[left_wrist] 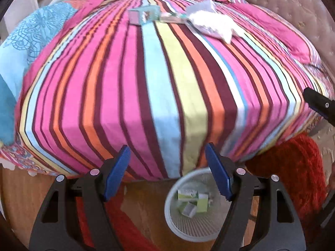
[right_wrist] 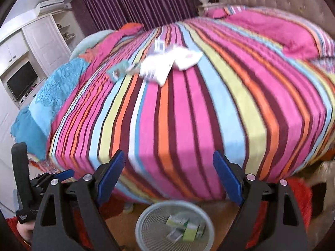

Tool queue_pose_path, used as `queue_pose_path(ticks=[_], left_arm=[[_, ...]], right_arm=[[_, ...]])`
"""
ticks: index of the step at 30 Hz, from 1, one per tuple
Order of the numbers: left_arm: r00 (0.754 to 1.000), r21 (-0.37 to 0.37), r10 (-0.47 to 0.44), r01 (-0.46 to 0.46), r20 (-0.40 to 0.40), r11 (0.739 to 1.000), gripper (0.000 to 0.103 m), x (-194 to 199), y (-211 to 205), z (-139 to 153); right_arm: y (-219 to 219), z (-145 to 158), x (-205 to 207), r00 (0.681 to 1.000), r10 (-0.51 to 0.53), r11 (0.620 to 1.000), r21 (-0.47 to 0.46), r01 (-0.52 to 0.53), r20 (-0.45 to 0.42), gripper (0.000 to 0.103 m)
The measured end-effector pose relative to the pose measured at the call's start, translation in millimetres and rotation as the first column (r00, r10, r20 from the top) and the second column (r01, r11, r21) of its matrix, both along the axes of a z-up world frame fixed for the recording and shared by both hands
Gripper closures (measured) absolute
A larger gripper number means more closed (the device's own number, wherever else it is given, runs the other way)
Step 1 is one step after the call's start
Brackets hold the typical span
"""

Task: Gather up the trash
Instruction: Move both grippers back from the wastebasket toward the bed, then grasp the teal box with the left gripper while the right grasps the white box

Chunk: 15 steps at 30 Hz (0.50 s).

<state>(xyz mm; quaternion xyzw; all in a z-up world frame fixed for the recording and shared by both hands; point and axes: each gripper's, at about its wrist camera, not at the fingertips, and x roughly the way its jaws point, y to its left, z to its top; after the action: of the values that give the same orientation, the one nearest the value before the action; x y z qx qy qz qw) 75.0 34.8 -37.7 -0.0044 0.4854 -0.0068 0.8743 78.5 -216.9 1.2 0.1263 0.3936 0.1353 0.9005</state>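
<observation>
A white mesh wastebasket (left_wrist: 173,226) (right_wrist: 146,230) stands on the wooden floor at the foot of a striped bed (left_wrist: 167,79) (right_wrist: 209,108), with several green and white cartons (left_wrist: 188,196) (right_wrist: 184,228) inside. Farther up the bed lie a teal box (left_wrist: 144,15) (right_wrist: 118,70), white paper and wrappers (left_wrist: 211,22) (right_wrist: 155,69) and a white packet (right_wrist: 187,58). My left gripper (left_wrist: 167,171) hangs open above the basket's near rim, nothing between its blue pads. My right gripper (right_wrist: 169,173) is open too, empty, over the bed's foot edge. The right gripper's tip (left_wrist: 320,104) shows at the left wrist view's right edge.
A red shaggy rug (left_wrist: 293,167) (right_wrist: 299,196) lies on the floor around the basket. A turquoise blanket (left_wrist: 27,48) (right_wrist: 52,96) drapes the bed's left side. Pink pillows (right_wrist: 282,33) sit by a padded headboard (left_wrist: 282,2). White cabinets and a dark television (right_wrist: 21,81) stand at left.
</observation>
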Motion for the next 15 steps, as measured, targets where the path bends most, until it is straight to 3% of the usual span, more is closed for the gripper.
queue_pose_path(ticks=[9, 15], left_arm=[[0.996, -0.026, 0.058, -0.056, 0.069, 0.998, 0.030, 53.0, 33.1, 27.6], [0.993, 0.026, 0.087, -0.089, 0.081, 0.996, 0.030, 109.2, 47.0, 33.1]], right_arm=[[-10.1, 28.9, 46.0, 0.997, -0.021, 0.999, 0.035, 0.019, 0.079, 0.021], [-2.3, 28.9, 76.9, 0.997, 0.003, 1.000, 0.018, -0.004, 0.071, 0.021]])
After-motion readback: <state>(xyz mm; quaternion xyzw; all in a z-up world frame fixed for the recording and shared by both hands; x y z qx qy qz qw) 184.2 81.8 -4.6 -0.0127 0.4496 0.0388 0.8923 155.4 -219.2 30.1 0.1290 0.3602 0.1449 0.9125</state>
